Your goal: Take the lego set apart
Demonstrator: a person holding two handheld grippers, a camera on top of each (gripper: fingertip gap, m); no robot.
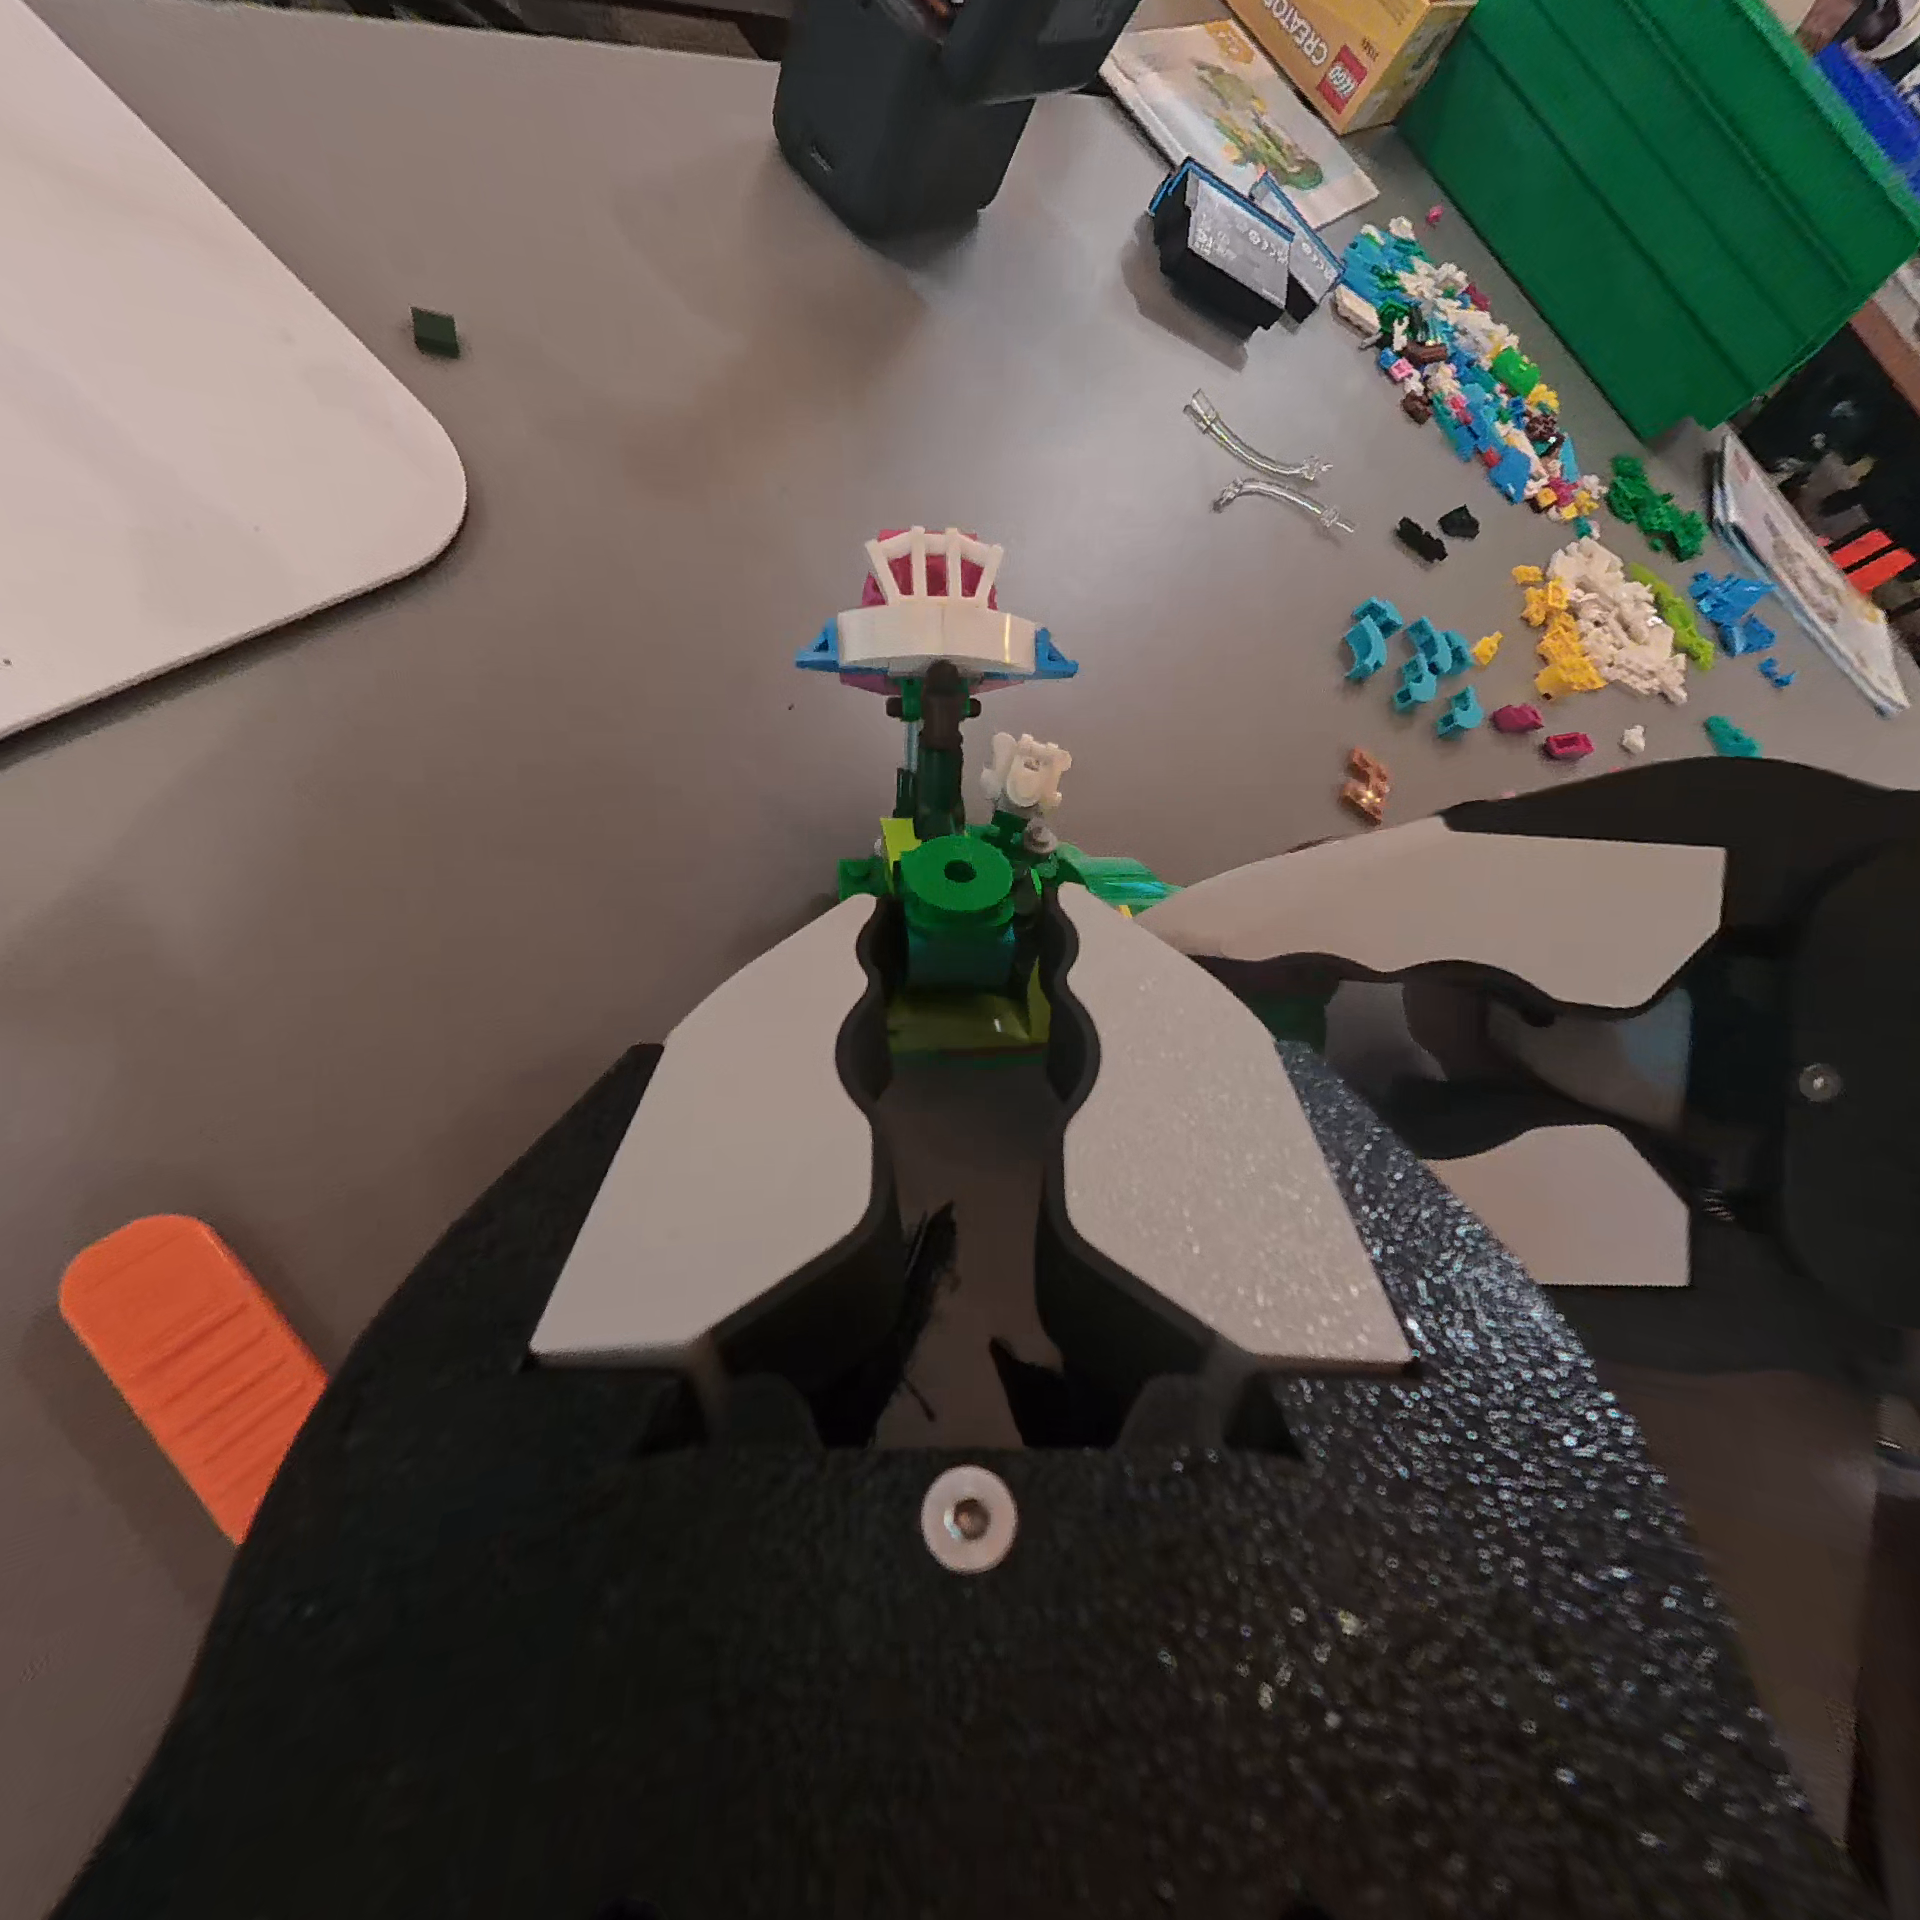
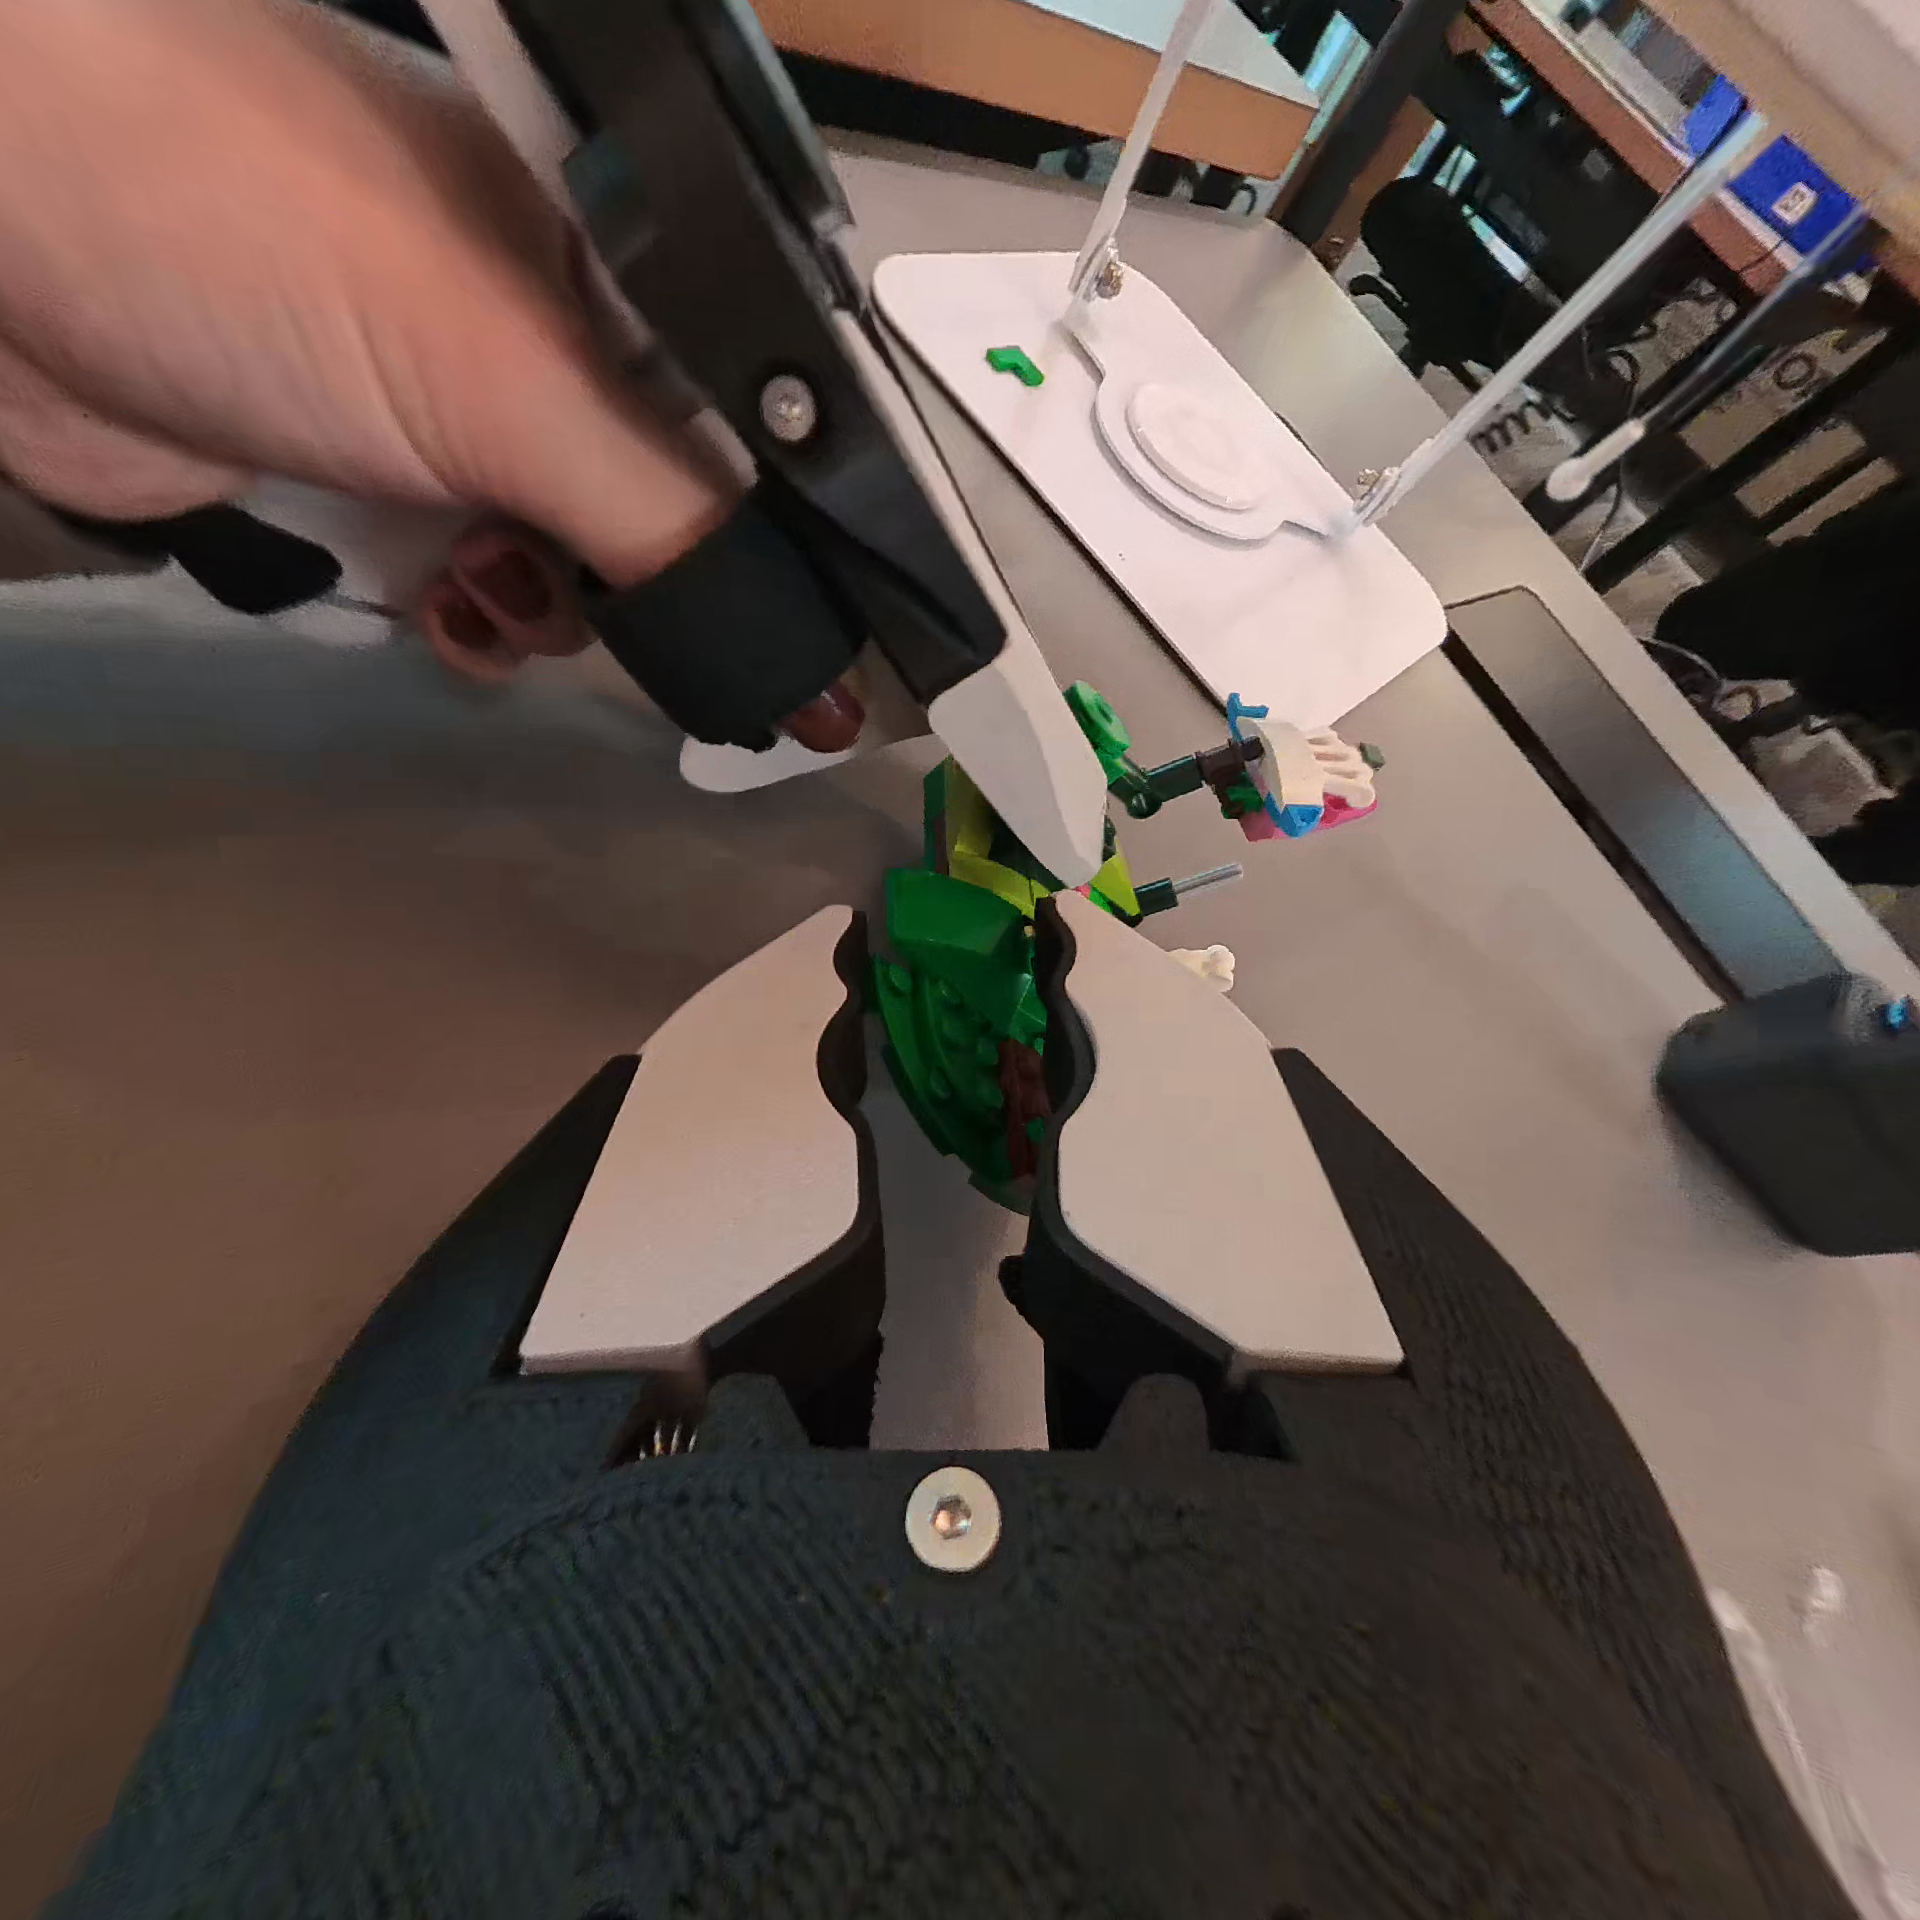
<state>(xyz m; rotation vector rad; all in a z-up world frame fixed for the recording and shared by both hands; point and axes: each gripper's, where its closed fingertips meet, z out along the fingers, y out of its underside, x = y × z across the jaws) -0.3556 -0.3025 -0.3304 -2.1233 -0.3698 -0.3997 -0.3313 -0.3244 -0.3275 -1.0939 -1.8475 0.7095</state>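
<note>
both grippers, left [image 1: 966, 914] and right [image 2: 945, 925], pinch the light, brittle lego [image 1: 961, 831] mid-frame; hold its stiff base, not the stem.

Print shows on a yellow cardboard box [image 1: 1351, 52] at the table's far edge — a brand logo and large letters — on two small grey-faced packets [image 1: 1242, 234] beside a booklet [image 1: 1236, 125], and on a blue bin's [image 2: 1782, 182] white sticker — too small to read.
</note>
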